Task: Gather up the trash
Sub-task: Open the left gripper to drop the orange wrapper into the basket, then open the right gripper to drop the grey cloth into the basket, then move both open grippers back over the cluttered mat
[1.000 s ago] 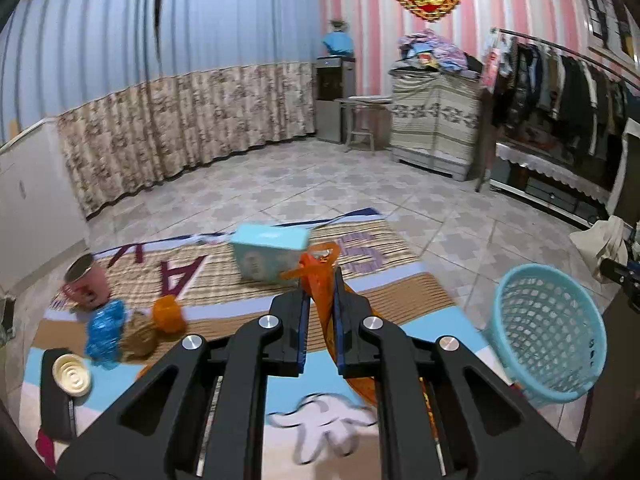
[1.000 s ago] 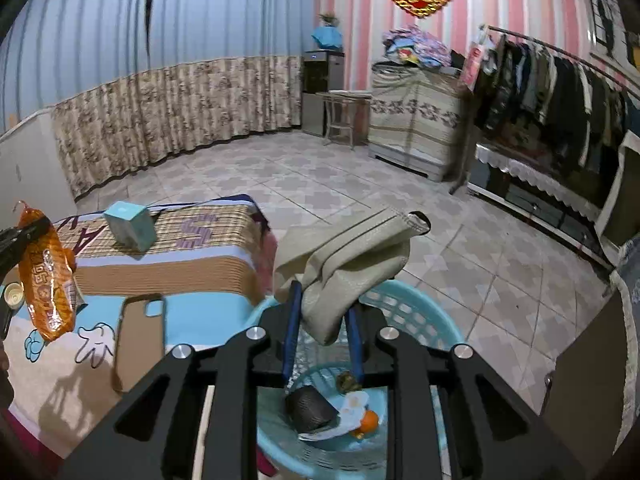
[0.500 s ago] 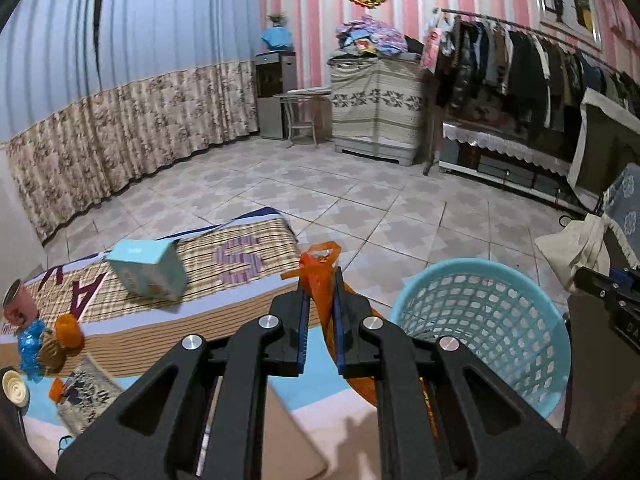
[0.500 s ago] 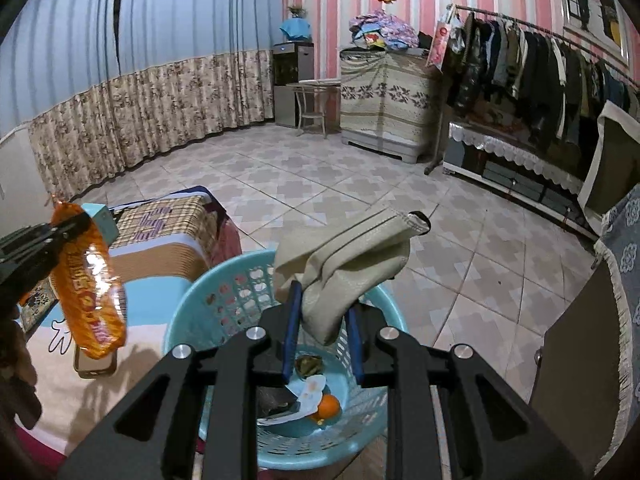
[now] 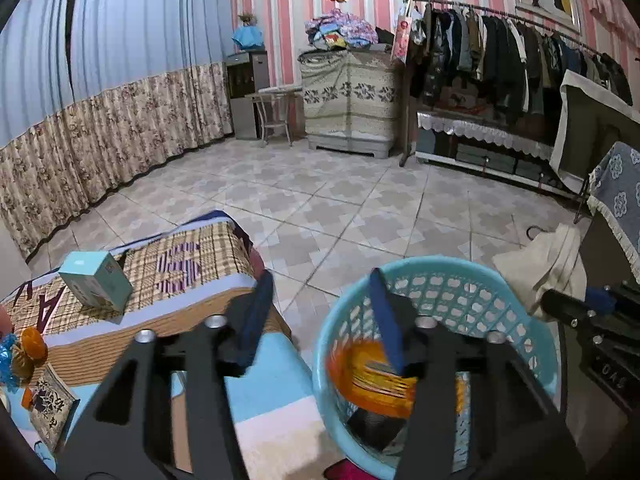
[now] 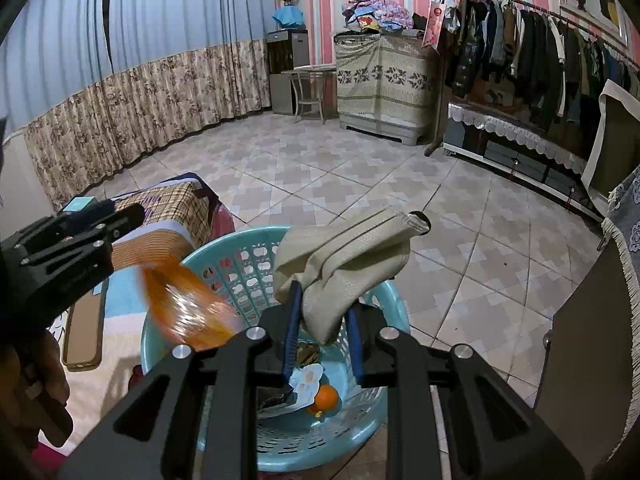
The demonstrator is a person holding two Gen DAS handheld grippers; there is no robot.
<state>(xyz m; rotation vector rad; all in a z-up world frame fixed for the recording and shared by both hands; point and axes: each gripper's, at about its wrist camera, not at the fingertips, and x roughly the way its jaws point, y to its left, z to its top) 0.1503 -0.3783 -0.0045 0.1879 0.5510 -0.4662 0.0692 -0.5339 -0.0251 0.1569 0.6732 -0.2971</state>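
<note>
Orange wrapper (image 5: 384,380) blurred in mid-air over a light blue basket (image 5: 520,320).

Crinkly, orange, printed with stripes, tilted, just inside the basket's rim (image 6: 224,248). Lower down on the perforated bottom: an orange fruit (image 6: 326,397), a white scrap (image 6: 306,380), a dark wrapper (image 6: 272,396). Beige cloth (image 6: 352,256) bunched and hanging above the rim.

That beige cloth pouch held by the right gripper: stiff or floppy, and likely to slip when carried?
Probably floppy: the beige cloth pouch sags over both sides of the right gripper. Likely light, since a pinch on one fold holds it up. Its woven surface looks grippy, so slipping seems unlikely, though it could swing over the blue basket.
</note>
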